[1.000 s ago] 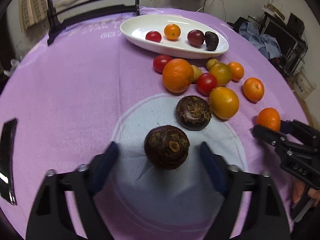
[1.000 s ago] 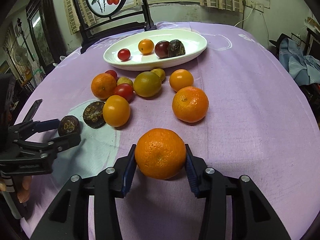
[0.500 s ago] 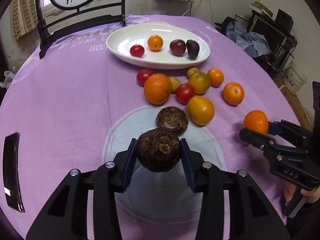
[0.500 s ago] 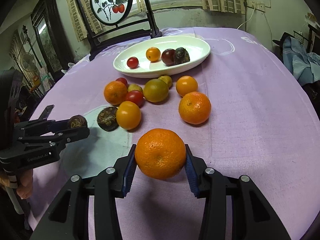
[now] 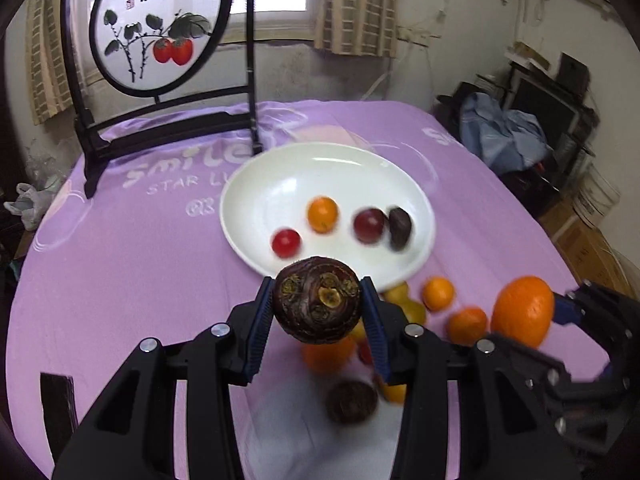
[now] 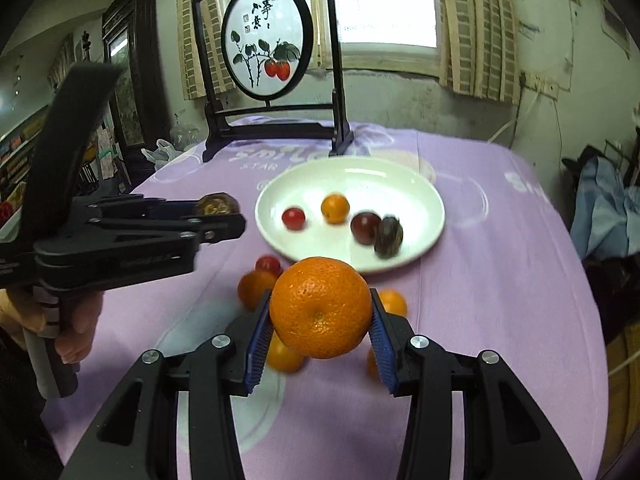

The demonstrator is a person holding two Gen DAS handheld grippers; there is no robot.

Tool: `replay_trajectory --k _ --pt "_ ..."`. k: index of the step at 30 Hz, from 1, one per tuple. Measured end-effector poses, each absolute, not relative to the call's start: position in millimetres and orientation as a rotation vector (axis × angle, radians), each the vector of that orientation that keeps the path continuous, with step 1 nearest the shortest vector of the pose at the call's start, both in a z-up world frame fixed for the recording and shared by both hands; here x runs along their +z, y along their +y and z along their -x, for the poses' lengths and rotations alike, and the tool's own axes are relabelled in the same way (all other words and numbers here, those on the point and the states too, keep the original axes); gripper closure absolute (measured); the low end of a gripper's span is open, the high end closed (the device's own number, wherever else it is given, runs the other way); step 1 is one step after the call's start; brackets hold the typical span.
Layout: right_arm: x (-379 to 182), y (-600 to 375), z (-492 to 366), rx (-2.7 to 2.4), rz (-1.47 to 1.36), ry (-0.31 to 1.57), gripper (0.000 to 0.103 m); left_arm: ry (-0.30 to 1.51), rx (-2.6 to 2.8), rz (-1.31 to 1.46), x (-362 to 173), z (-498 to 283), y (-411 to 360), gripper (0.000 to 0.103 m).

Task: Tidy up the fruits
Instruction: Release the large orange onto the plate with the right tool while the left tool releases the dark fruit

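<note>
My left gripper (image 5: 318, 320) is shut on a dark brown round fruit (image 5: 318, 304) and holds it high above the purple cloth, in front of the white oval plate (image 5: 280, 184). My right gripper (image 6: 320, 328) is shut on a large orange (image 6: 320, 308), also lifted above the table. The plate (image 6: 400, 188) holds a red tomato (image 6: 293, 218), a small orange (image 6: 335, 208), a dark red fruit (image 6: 365, 227) and a dark fruit (image 6: 388, 237). The left gripper shows at the left in the right wrist view (image 6: 224, 216); the right gripper with its orange (image 5: 522, 312) shows at the right in the left wrist view.
Several loose fruits lie on the cloth below both grippers, among them a second dark brown fruit (image 5: 351, 402) and small oranges (image 5: 439, 293). A black-framed round painted screen (image 6: 266, 46) stands behind the plate. Clutter and blue cloth (image 5: 500, 136) sit past the table's right edge.
Both grippers have risen and tilted up with their fruits and moved toward the plate. The left gripper closed on the dark brown fruit one second ago and lifted it.
</note>
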State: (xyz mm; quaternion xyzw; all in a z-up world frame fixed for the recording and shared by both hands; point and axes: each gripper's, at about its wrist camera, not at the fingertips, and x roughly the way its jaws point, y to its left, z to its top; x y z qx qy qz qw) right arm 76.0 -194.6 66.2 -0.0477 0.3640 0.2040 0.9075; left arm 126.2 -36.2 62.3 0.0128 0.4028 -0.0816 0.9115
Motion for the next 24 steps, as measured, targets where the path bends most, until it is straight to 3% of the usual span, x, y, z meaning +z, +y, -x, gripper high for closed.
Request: replay_trajectory --k 7,15,17,18,19,21,24 --pt "32 -168 -156 0.381 0.148 0.853 0.057 0.861 -0.014 0.003 35 -206 -25 0.061" --pt "4 -152 -193 0.363 0.144 0.943 0.057 0.956 -0.006 0.026 2 -258 -17 0.061" --pt "-1 -152 -196 0.357 0.135 0.966 0.055 0.957 -0.025 0.078 -1 -261 -14 0.046" --pt "-2 -153 -196 0.348 0.132 0.968 0.051 0.945 -0.031 0.116 0 -259 -11 0.029" --pt "-2 -155 -195 0.339 0.123 0.964 0.047 0.906 -0.04 0.17 5 -252 -7 0.018" --pt "2 -162 -190 0.346 0.09 0.954 0.042 0.856 -0.053 0.204 14 -240 -5 0.012" --pt "13 -177 -176 0.34 0.059 0.929 0.041 0.868 -0.052 0.171 26 -226 -6 0.01"
